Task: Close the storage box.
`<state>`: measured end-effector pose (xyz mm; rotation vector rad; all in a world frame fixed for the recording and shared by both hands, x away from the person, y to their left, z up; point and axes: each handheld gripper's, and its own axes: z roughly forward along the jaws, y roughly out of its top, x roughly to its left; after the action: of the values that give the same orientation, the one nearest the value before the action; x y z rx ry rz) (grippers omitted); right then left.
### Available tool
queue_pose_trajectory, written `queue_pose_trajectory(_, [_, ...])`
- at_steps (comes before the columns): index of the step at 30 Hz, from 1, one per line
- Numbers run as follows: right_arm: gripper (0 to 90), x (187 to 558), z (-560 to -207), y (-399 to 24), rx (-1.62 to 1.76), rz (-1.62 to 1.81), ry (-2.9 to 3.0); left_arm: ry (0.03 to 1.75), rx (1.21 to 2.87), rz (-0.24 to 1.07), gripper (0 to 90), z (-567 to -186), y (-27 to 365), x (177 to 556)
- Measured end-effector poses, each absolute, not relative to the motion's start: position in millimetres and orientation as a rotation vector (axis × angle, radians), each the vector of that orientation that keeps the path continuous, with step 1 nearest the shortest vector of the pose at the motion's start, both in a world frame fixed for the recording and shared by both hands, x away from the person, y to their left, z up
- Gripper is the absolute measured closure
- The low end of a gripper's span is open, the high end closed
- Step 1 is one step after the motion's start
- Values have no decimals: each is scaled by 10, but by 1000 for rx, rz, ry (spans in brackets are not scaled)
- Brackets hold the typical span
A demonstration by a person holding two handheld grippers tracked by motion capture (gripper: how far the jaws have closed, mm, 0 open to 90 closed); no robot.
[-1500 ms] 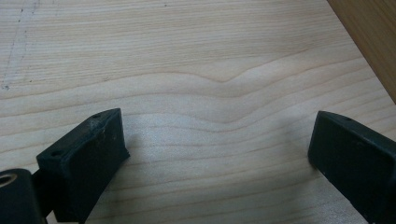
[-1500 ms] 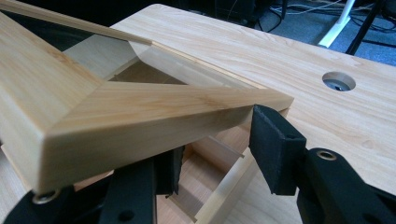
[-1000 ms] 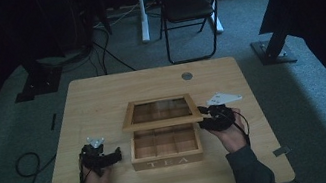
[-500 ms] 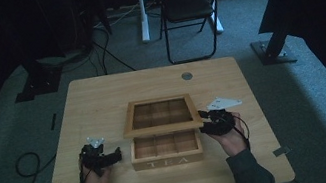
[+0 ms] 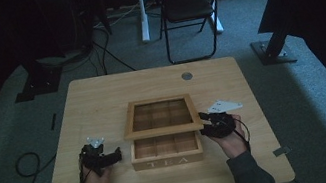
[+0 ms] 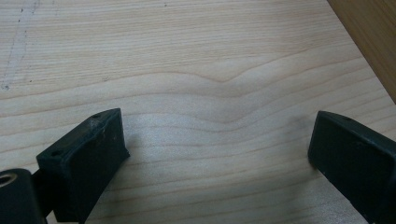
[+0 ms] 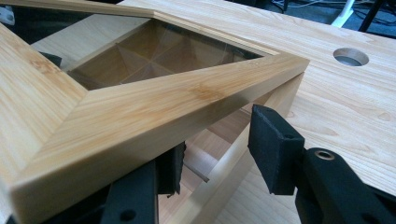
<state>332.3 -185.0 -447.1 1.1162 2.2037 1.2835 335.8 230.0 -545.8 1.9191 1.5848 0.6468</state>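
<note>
Dim room, pale wooden counter [image 5: 101, 97]. Your right gripper [image 7: 219, 154] has its jaws straddling the right wall of the tea box [image 5: 166, 151], under the raised glass-paned lid [image 5: 161, 116], near the counter's front edge. Your left gripper [image 6: 219, 154] rests left of the box, jaws spread over bare wood.

Lab/studio: carpet [image 5: 3, 145]; rig stands [image 5: 275, 46]; folding chair [image 5: 189, 8].

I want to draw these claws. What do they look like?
Both are black. The left claw has two chunky square-ended fingers with small screw holes. The right claw has a pale three-cornered plate and a thin black cable. The person wears dark sleeves.
</note>
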Motion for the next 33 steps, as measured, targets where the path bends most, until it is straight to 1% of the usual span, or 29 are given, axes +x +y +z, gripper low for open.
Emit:
queue_pose_trajectory(23, [549,3214,-4532,-1871,1087,1268,2216,1585,1913,649,41,-5461,2298,3359])
queue_pose_trajectory(33, [557,3152,-4613,-1928,1109,1262,2230,1584,1920,648,41,-5458,2301,3359])
